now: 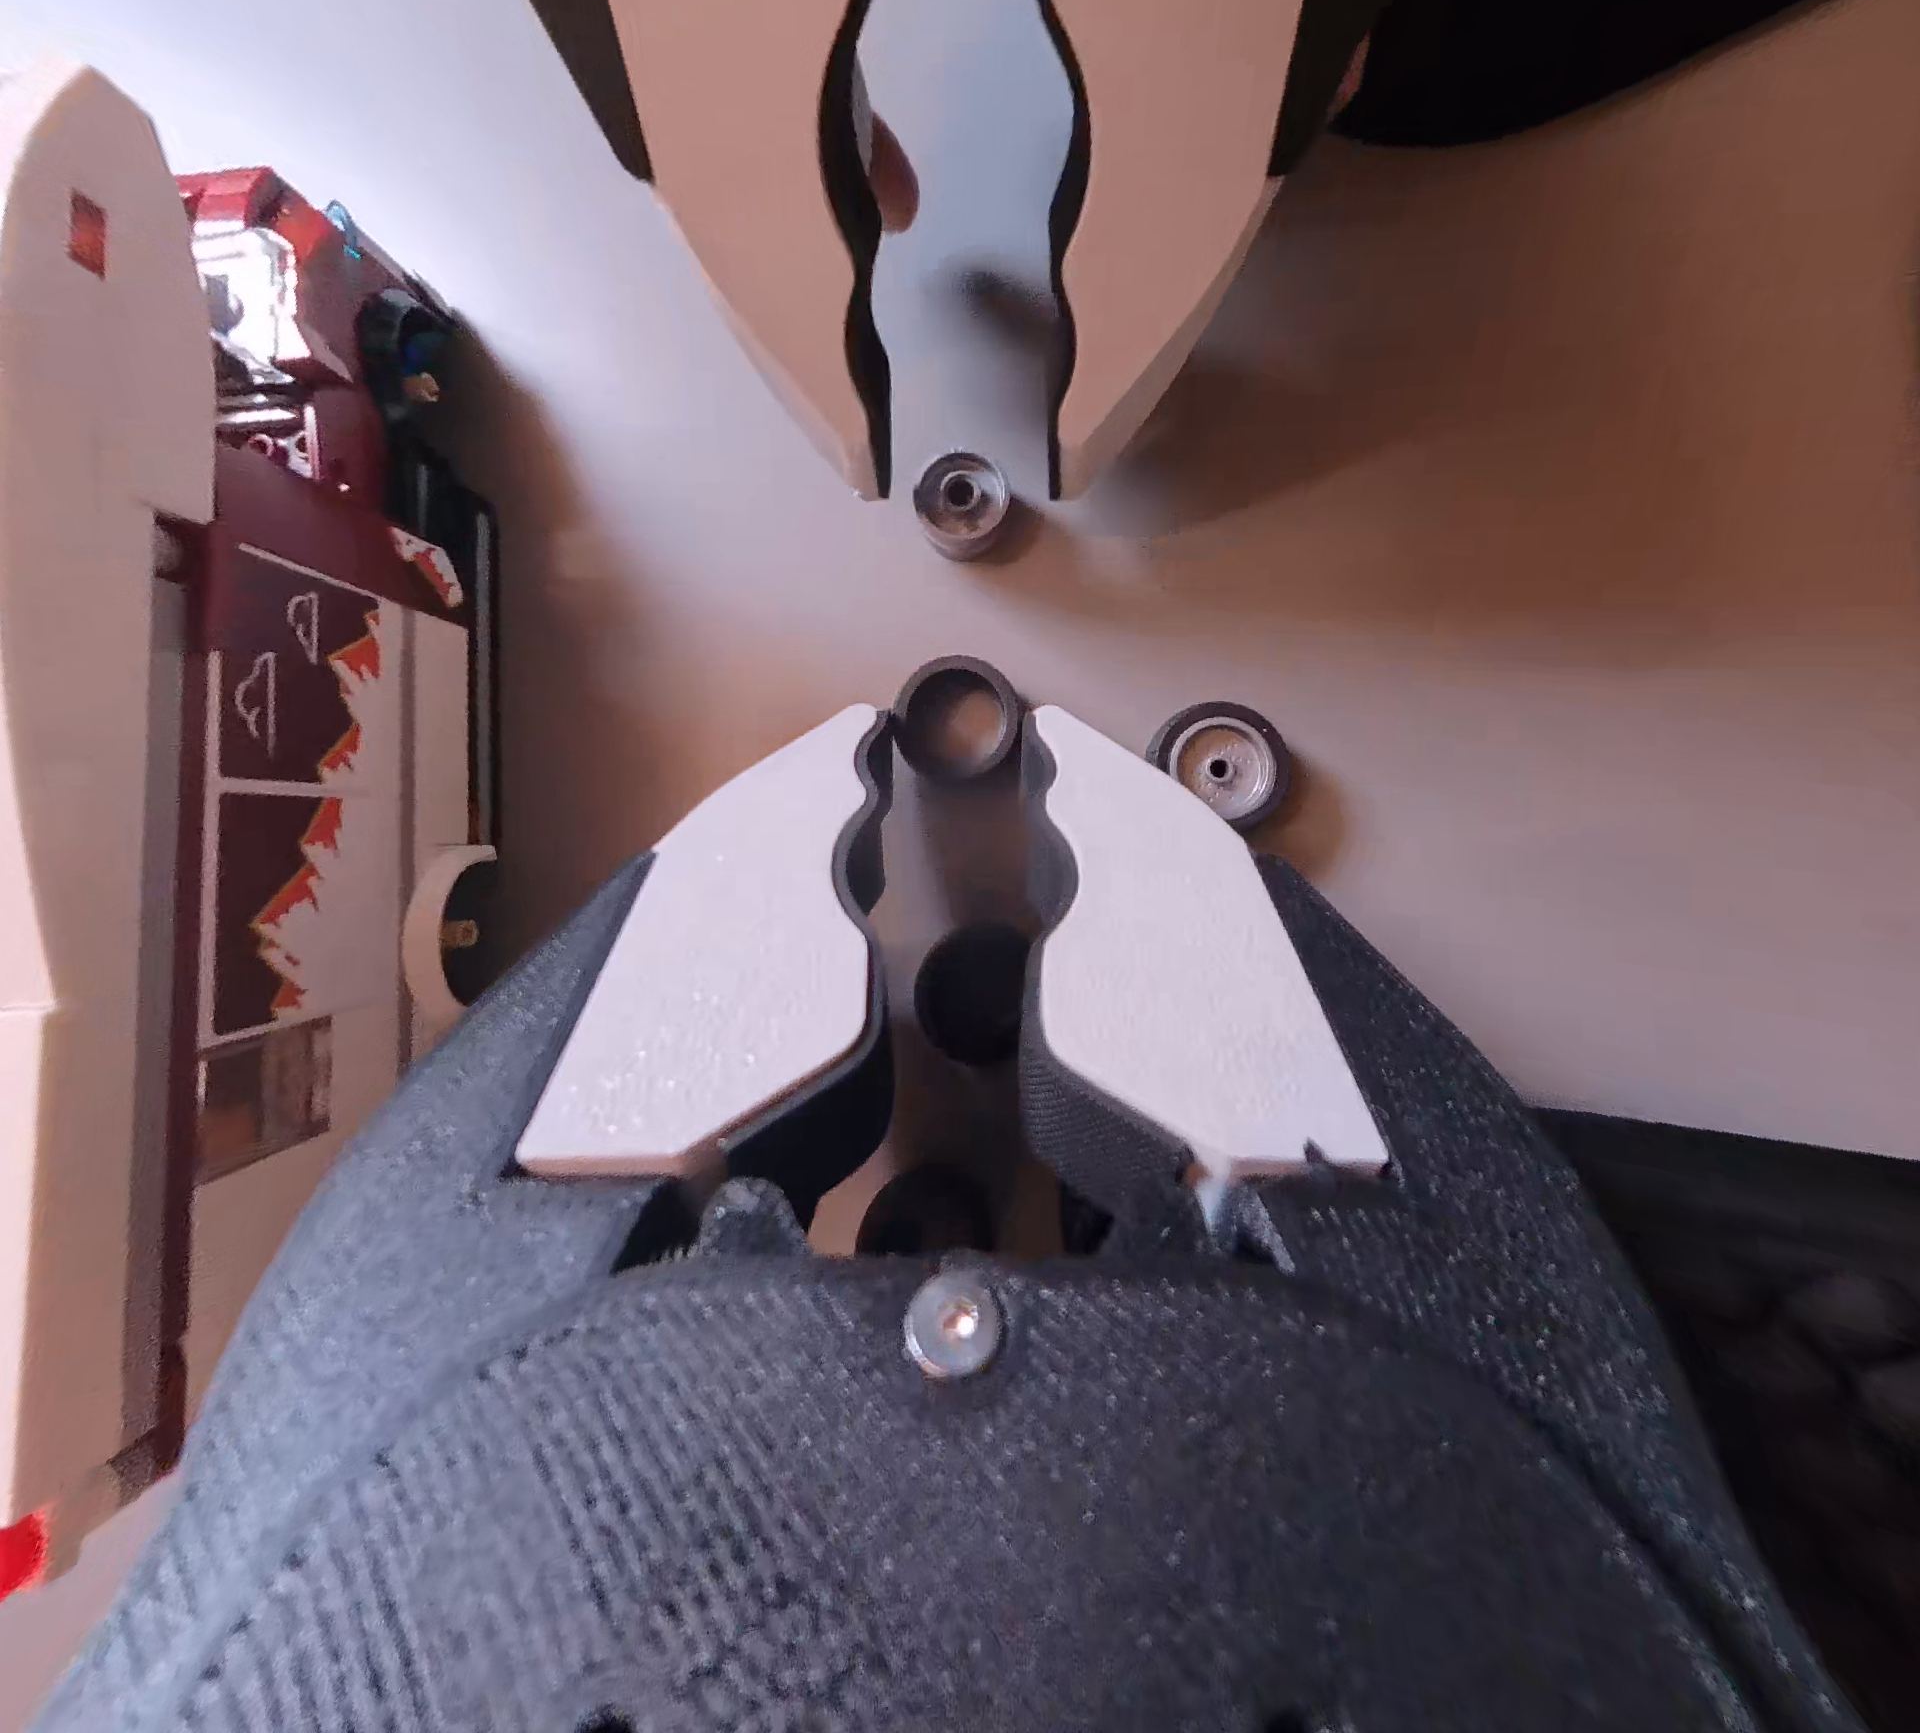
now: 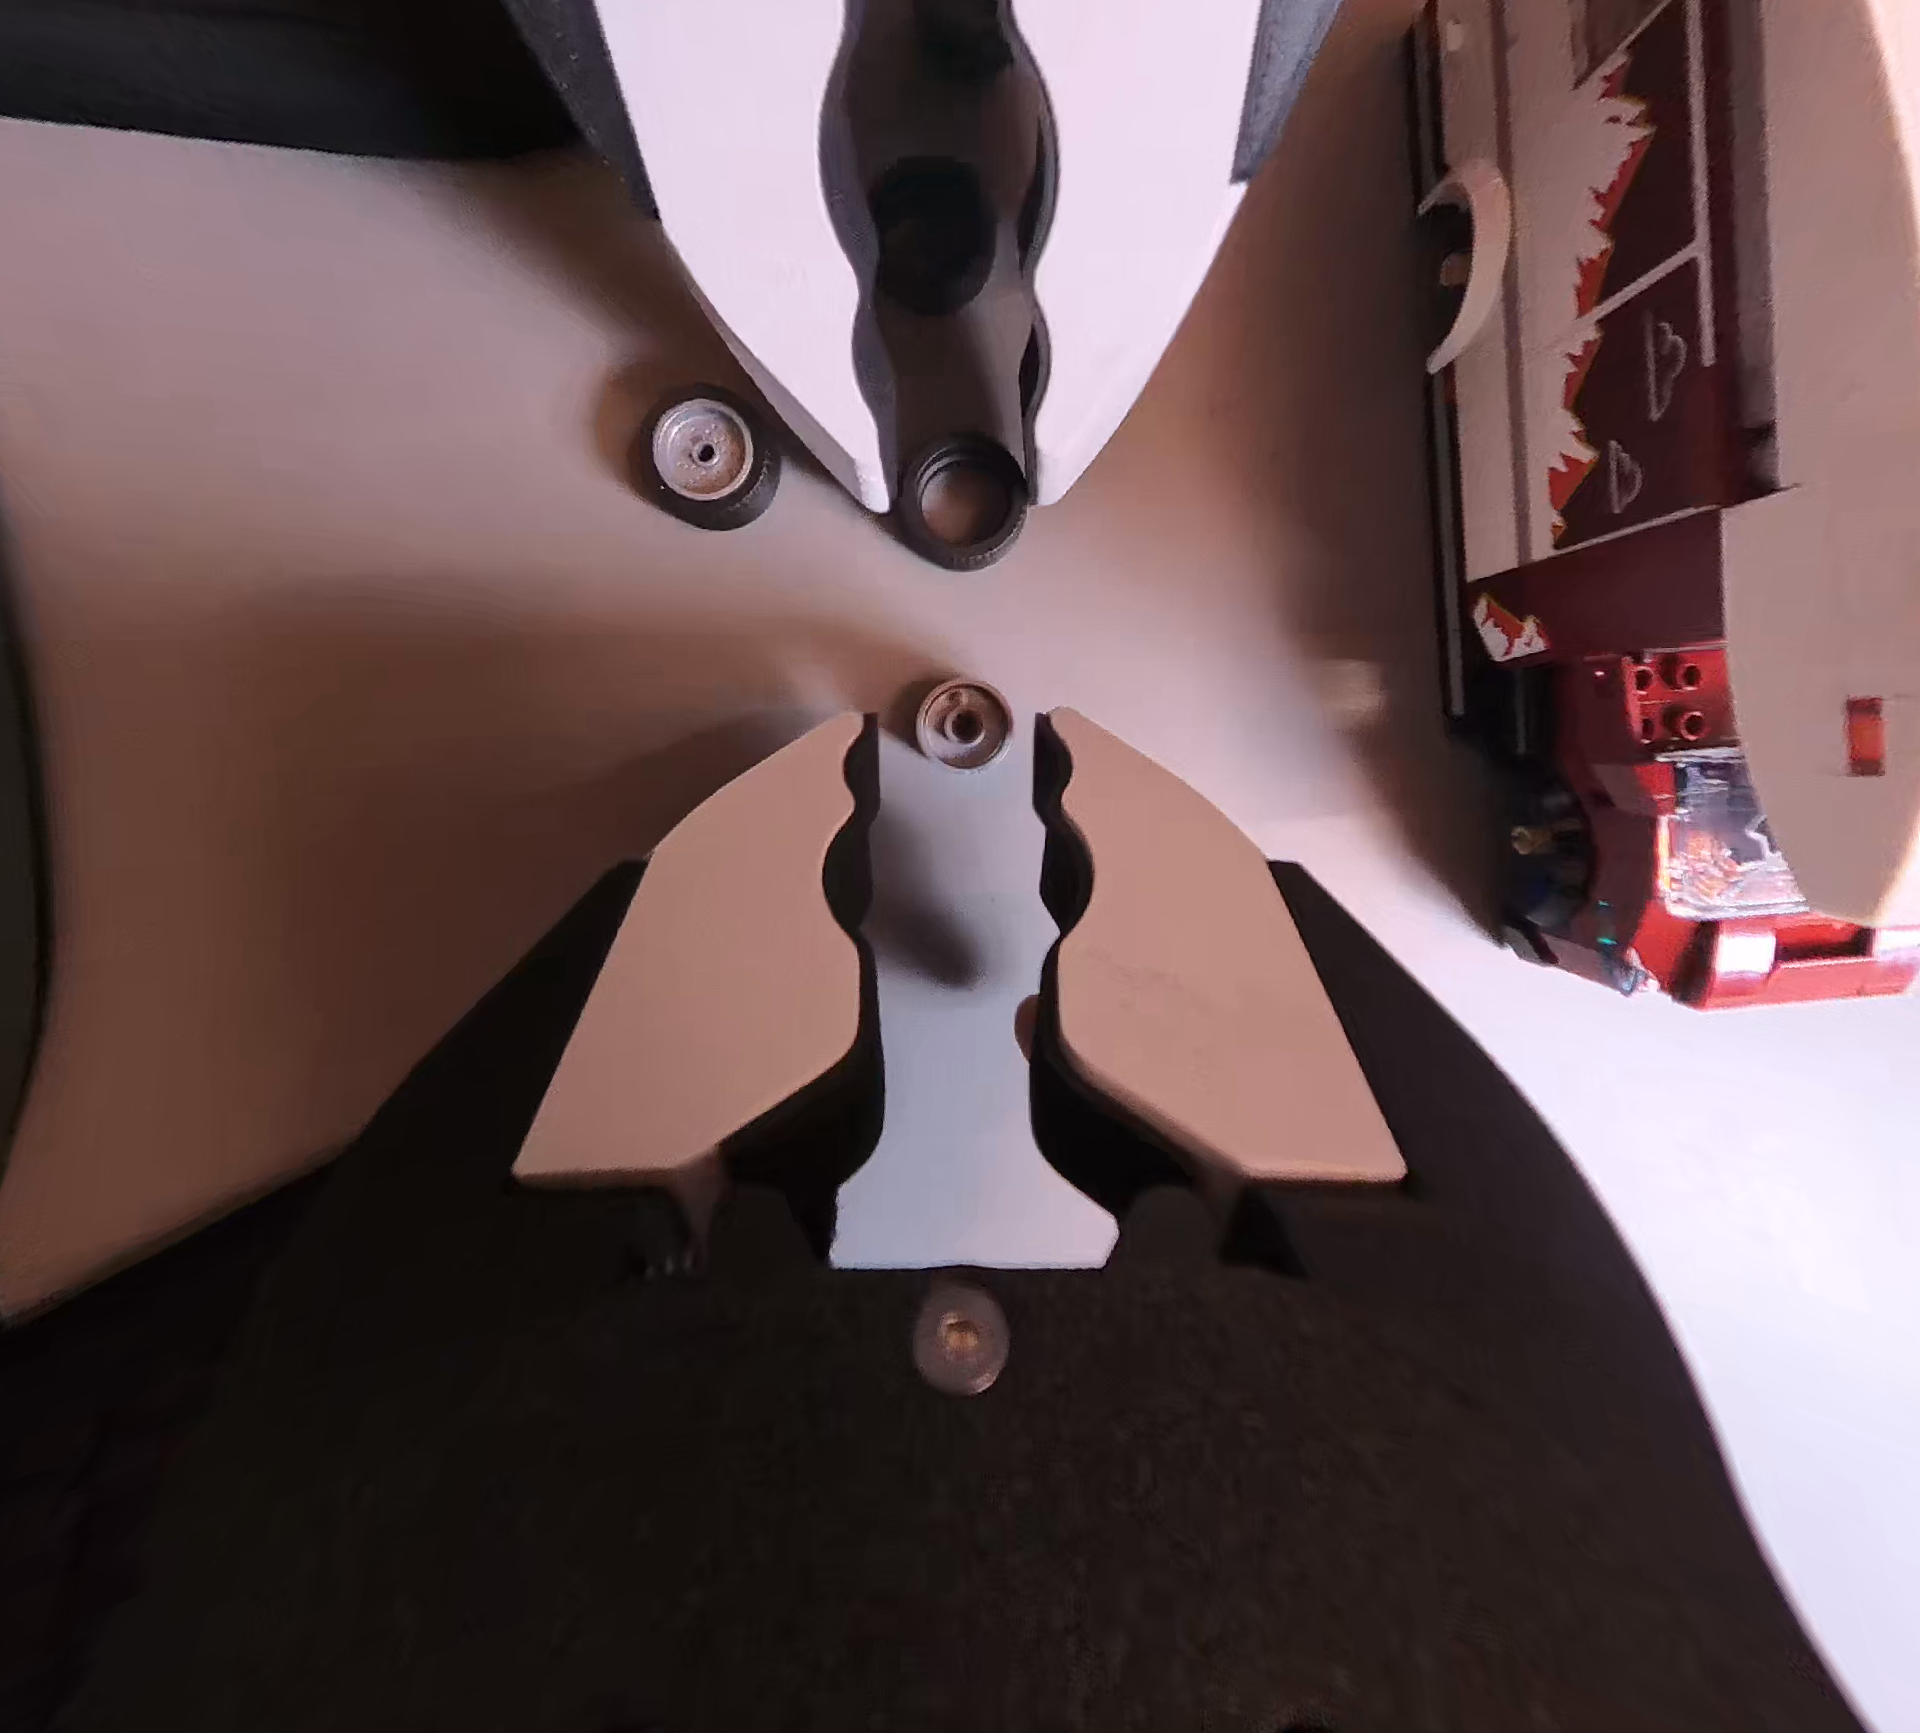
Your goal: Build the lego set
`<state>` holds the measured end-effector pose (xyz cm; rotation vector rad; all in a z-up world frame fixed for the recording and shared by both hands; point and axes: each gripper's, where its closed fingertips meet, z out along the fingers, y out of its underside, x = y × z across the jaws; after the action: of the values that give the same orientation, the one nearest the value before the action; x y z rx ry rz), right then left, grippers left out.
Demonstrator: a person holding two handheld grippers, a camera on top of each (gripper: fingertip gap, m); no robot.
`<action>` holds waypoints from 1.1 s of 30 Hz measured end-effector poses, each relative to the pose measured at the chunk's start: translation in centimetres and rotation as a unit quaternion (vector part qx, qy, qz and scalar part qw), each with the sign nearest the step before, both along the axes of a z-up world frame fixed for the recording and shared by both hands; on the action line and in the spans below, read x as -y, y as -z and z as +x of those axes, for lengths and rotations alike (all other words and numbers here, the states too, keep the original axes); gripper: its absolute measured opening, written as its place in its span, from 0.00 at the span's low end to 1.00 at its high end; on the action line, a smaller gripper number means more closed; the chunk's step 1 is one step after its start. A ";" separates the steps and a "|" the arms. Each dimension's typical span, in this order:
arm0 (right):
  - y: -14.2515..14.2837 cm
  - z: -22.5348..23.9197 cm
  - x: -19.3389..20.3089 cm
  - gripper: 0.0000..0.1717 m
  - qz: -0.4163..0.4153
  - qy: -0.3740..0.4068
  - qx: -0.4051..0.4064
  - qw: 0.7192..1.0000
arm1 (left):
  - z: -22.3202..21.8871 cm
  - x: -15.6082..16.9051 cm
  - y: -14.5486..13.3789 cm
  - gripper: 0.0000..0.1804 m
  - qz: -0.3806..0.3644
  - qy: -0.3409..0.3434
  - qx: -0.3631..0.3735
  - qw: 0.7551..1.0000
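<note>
Clamping black rubber tyre ring (image 1: 956, 667), frame centre, in left tongs (image 1: 956, 727); straddling small silver metal wheel hub (image 2: 940, 740) with right tongs (image 2: 956, 719) apart, untouching.

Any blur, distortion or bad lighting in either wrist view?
Left wrist view: heavy fisheye bending the toy truck, smeared edges, black tyre ring sharp. Right wrist view: own gripper backlit and dark, silver hub sharp, blur near the truck.

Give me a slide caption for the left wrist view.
Left hand-held gripper clasps a black tyre ring; opposite gripper flanks a grey hub.
</note>
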<state>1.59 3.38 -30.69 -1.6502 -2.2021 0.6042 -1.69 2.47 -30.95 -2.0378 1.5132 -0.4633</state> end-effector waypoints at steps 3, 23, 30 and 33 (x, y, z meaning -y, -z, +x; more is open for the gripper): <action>0.4 0.1 -0.1 0.11 0.012 0.004 0.001 1.000 | -0.3 0.1 -0.2 0.18 0.002 -0.003 0.011 1.000; -12.8 -1.6 5.9 0.10 -0.614 0.077 -0.257 0.742 | 2.7 4.1 -12.4 0.11 0.302 -0.005 0.244 0.922; -9.5 -1.5 1.2 0.06 -0.235 0.187 -0.329 0.896 | 1.4 3.3 -9.8 0.11 0.189 -0.067 0.228 0.953; -12.1 -1.6 3.9 0.09 -0.174 0.124 -0.366 0.906 | 1.6 3.0 -8.2 0.11 0.112 -0.090 0.229 0.963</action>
<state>-0.04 -0.52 -18.63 -1.4741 -1.3723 1.3374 -0.13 -0.54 -22.71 -1.7220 1.0419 -0.6113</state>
